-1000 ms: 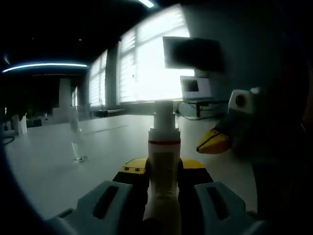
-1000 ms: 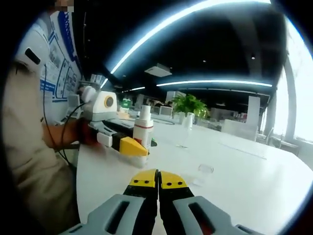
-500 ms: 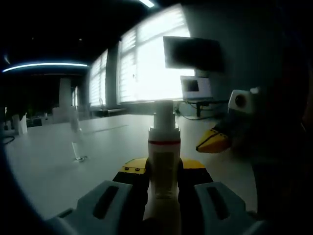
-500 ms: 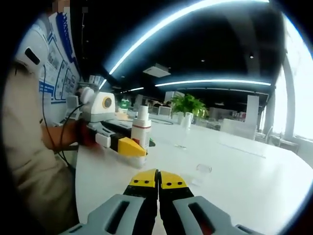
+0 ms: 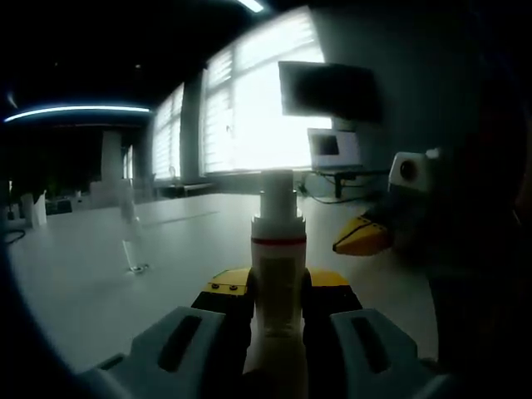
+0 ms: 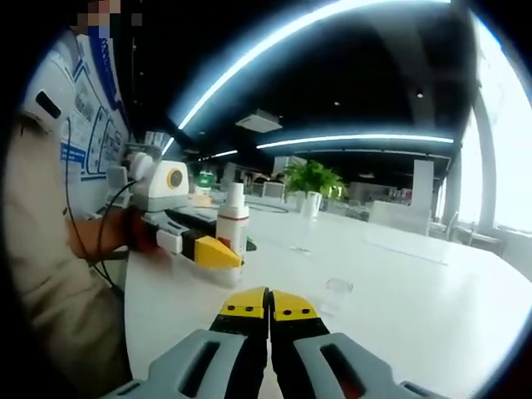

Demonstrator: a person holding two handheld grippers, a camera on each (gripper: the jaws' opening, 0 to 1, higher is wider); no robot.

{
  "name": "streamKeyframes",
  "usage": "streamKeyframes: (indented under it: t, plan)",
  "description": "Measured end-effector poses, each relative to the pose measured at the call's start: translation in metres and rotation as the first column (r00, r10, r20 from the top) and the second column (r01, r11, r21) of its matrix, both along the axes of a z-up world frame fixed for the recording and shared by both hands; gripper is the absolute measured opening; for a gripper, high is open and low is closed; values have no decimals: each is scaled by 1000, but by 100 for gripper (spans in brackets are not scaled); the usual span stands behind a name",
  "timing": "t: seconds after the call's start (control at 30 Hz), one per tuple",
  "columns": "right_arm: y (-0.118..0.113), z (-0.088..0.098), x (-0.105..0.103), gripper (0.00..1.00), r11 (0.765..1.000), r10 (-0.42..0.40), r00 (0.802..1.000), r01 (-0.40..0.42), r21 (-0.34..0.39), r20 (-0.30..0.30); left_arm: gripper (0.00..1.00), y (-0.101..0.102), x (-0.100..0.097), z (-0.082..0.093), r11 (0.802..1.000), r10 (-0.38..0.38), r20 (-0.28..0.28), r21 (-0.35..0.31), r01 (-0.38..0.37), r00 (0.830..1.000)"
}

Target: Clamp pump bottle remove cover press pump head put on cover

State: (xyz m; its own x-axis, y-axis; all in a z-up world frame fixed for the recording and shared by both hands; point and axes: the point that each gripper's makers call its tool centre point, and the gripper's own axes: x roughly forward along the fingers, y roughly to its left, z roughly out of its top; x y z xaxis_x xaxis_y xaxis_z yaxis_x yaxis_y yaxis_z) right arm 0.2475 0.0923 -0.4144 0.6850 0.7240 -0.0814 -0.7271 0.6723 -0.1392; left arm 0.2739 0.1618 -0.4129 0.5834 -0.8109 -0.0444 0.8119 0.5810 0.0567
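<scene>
A white pump bottle (image 5: 278, 274) with a red band stands upright, and its bare pump head (image 5: 277, 188) is uncovered on top. My left gripper (image 5: 278, 291) is shut on the bottle's body. The right gripper view has the same bottle (image 6: 233, 233) at the left, held in the left gripper (image 6: 205, 249) by a person's hand. A small clear cover (image 6: 337, 288) rests on the white table (image 6: 416, 316), to the right of the bottle. My right gripper (image 6: 268, 293) is shut with nothing in it, low over the table and apart from the bottle. Its yellow tip (image 5: 362, 237) appears to the bottle's right.
A tall clear glass-like piece (image 5: 130, 241) stands on the table left of the bottle, also seen as a clear piece (image 6: 302, 235) beyond it. A potted plant (image 6: 312, 179) is at the far end. A monitor (image 5: 331, 90) and laptop (image 5: 332, 150) are near the windows. The person's body (image 6: 50, 249) is on the left.
The right gripper view has drifted a little, so the bottle and left gripper sit slightly further left and smaller. The left gripper keeps its hold on the bottle.
</scene>
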Motion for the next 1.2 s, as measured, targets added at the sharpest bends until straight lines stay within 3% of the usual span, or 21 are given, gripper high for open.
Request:
streamKeyframes:
  t: [0.67, 1.2]
  plan:
    - [-13, 12, 19, 2, 989, -150, 989, 150, 6, 8, 14, 0, 0, 0, 1000, 1, 2, 2, -1, 1000]
    - [-16, 14, 36, 14, 970, -243, 970, 243, 4, -2, 14, 0, 0, 0, 1000, 1, 7, 6, -2, 1000]
